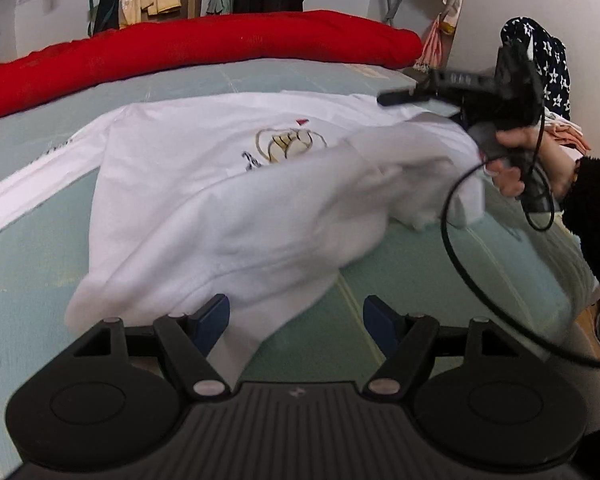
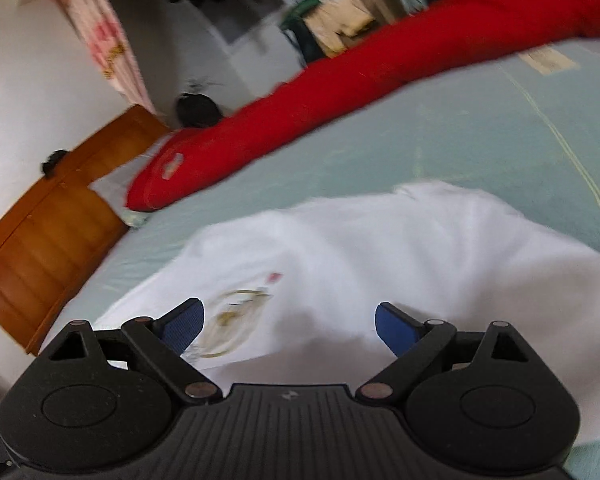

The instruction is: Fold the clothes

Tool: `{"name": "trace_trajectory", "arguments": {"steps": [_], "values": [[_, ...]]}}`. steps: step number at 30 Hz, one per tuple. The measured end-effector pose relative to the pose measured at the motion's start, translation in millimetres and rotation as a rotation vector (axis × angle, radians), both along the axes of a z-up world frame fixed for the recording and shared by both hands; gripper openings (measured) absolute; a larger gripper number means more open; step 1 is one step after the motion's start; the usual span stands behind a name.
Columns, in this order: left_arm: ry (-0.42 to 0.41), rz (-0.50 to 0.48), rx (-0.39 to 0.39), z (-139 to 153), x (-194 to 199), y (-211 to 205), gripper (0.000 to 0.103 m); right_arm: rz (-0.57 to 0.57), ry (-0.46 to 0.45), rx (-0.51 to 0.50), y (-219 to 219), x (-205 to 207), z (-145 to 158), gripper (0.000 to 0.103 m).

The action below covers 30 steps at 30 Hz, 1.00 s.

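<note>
A white long-sleeved shirt (image 1: 220, 208) with a gold emblem (image 1: 288, 144) lies on the pale green bed (image 1: 420, 320). Its right side is bunched and lifted over the body, and one sleeve (image 1: 28, 196) trails off to the left. My left gripper (image 1: 298, 318) is open at the near hem; loose cloth lies by its left pad (image 1: 214, 314), unpinched. My right gripper (image 1: 412, 100), in a hand with a black sleeve, hovers over the shirt's far right edge. In the blurred right wrist view, that gripper (image 2: 290, 328) stands open above the shirt (image 2: 380, 260), nothing between its pads.
A rolled red duvet (image 1: 204, 52) lies along the bed's far side, reaching a wooden headboard (image 2: 60, 216). A star-patterned dark cloth (image 1: 548, 64) sits at the right edge. A black cable (image 1: 456, 256) loops from the right gripper over the bed. Clothes hang behind.
</note>
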State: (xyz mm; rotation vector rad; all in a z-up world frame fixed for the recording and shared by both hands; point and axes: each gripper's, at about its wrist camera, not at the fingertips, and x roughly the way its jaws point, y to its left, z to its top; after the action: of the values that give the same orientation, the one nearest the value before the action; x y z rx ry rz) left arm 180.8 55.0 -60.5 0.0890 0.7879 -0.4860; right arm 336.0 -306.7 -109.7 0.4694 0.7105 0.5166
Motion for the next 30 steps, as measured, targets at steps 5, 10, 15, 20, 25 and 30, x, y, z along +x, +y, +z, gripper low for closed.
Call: {"name": "trace_trajectory", "arguments": {"steps": [5, 10, 15, 20, 25, 30], "values": [[0.014, -0.013, -0.029, 5, 15, 0, 0.074, -0.003, -0.015, -0.032, 0, -2, -3, 0.095], [0.022, -0.065, -0.065, 18, 5, 0, 0.074, 0.035, -0.129, -0.112, -5, -42, 36, 0.096], [-0.003, -0.111, -0.134, 34, -7, 2, 0.078, 0.211, -0.186, -0.109, 7, -95, 71, 0.096], [-0.012, -0.113, -0.115, 30, 5, -5, 0.078, 0.437, -0.156, -0.07, 51, -119, 64, 0.09], [0.001, -0.094, -0.098, 14, 36, -4, 0.077, 0.431, -0.125, -0.172, 74, -93, 40, 0.085], [0.022, -0.064, -0.062, -2, 77, -4, 0.077, 0.355, -0.064, -0.14, 66, -46, 22, 0.08]]}}
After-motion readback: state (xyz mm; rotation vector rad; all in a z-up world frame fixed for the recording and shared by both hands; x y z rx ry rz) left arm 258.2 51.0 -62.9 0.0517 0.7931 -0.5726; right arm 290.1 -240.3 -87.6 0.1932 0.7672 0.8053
